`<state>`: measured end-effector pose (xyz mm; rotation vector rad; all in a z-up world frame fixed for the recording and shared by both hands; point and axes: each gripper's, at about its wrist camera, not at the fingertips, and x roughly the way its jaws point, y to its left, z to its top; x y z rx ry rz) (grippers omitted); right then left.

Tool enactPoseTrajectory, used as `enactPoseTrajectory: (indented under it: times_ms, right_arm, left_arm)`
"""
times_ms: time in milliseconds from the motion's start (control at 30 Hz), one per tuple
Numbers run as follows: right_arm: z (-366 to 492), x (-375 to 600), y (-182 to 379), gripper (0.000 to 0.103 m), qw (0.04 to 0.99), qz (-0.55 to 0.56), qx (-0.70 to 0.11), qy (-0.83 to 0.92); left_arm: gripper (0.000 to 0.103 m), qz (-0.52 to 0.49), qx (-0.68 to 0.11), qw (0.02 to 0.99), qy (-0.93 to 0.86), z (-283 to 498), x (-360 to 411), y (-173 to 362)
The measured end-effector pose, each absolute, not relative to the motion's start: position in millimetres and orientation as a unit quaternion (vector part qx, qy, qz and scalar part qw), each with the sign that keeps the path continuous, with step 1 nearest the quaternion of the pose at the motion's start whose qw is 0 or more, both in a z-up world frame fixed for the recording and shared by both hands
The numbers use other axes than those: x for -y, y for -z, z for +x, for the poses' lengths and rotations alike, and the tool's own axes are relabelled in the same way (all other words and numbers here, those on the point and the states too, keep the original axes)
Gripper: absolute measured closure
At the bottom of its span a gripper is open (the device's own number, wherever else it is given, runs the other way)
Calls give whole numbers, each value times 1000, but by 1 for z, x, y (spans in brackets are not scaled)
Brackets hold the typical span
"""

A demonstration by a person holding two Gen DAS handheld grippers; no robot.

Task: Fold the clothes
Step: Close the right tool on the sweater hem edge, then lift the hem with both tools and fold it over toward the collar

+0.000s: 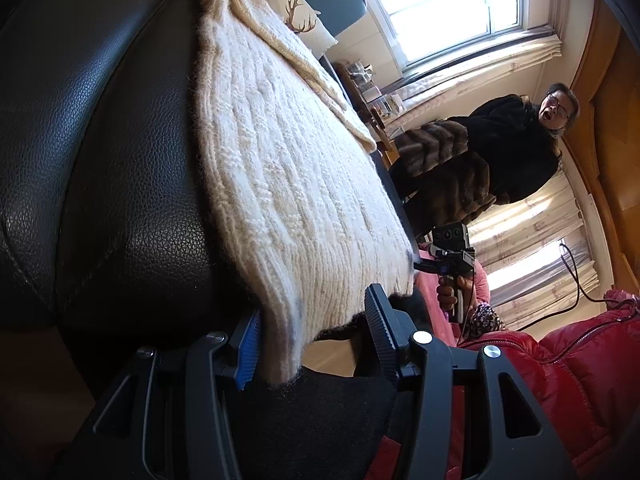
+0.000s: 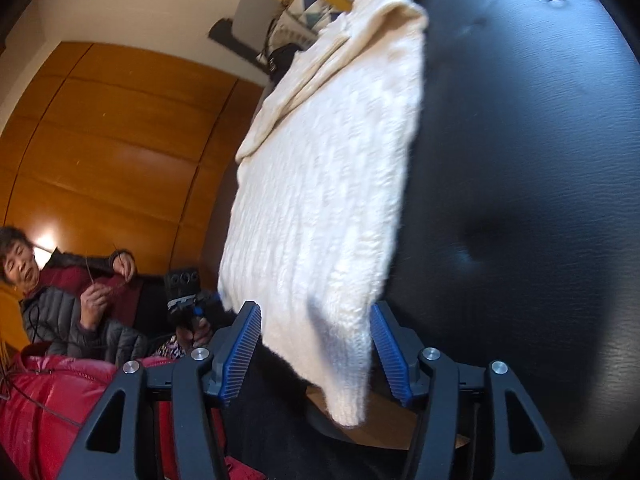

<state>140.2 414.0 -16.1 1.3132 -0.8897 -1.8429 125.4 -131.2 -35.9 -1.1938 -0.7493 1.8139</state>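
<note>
Sweater (image 1: 296,184), cream and thickly ribbed, lies spread over a black leather seat (image 1: 100,168) with its hem hanging off the near edge; toward the far end a sleeve or side panel (image 2: 320,68) is already turned in over the body. The left gripper (image 1: 312,340) has its jaws spread apart around one hem corner, not yet pinching it. The right gripper (image 2: 316,352) likewise stands wide, the other hem corner drooping between its blue pads (image 2: 240,352). Judging from this, part of the folding looks made, and the lengthwise fold of hem toward collar appears to remain, though how many layers lie beneath I cannot tell.
</note>
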Motion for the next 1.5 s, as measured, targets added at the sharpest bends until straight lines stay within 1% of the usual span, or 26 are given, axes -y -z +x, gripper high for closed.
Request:
enactPoseTrajectory:
  times_ms: [67, 233, 267, 300, 333, 367, 400, 433, 467, 500, 567, 700, 933, 1233, 1500]
  right_arm:
    - [142, -409, 18, 45, 362, 511, 348, 697]
    - [149, -391, 25, 52, 377, 522, 338, 686]
    - [151, -393, 26, 57, 369, 519, 343, 691]
    - [153, -396, 27, 66, 360, 515, 349, 695]
    - [154, -398, 30, 72, 348, 515, 356, 697]
    - [155, -400, 35, 88, 336, 517, 363, 698]
    - [157, -402, 38, 94, 330, 516, 371, 698]
    - [158, -404, 41, 95, 328, 513, 378, 698]
    - [158, -405, 44, 97, 325, 511, 383, 698]
    - [159, -404, 44, 97, 323, 508, 386, 699]
    - [157, -401, 43, 97, 319, 507, 385, 702]
    - [159, -404, 40, 97, 310, 505, 389, 705]
    - [169, -409, 34, 97, 319, 496, 391, 707]
    - [185, -391, 12, 97, 384, 451, 393, 704]
    - [219, -398, 3, 97, 398, 401, 444, 695]
  left_arm:
    - [51, -473, 300, 410, -719, 126, 131, 36]
    - [51, -471, 307, 413, -716, 126, 129, 37]
    - [51, -470, 306, 413, -717, 126, 128, 37]
    - [51, -470, 304, 413, -719, 127, 128, 36]
    - [51, -470, 299, 411, -722, 127, 127, 36]
    - [53, -470, 290, 407, -727, 127, 125, 35]
    - [59, -471, 281, 403, -733, 128, 124, 34]
    - [64, -472, 272, 398, -738, 128, 123, 33]
    - [74, -473, 263, 394, -743, 129, 122, 32]
    - [81, -473, 257, 391, -746, 129, 121, 32]
    - [88, -472, 259, 393, -746, 128, 119, 33]
    - [93, -470, 263, 396, -744, 127, 116, 34]
    - [95, -436, 287, 418, -743, 132, 118, 22]
    - [95, -393, 321, 442, -740, 146, 123, 4]
    - [95, -372, 376, 453, -718, 172, 132, -2]
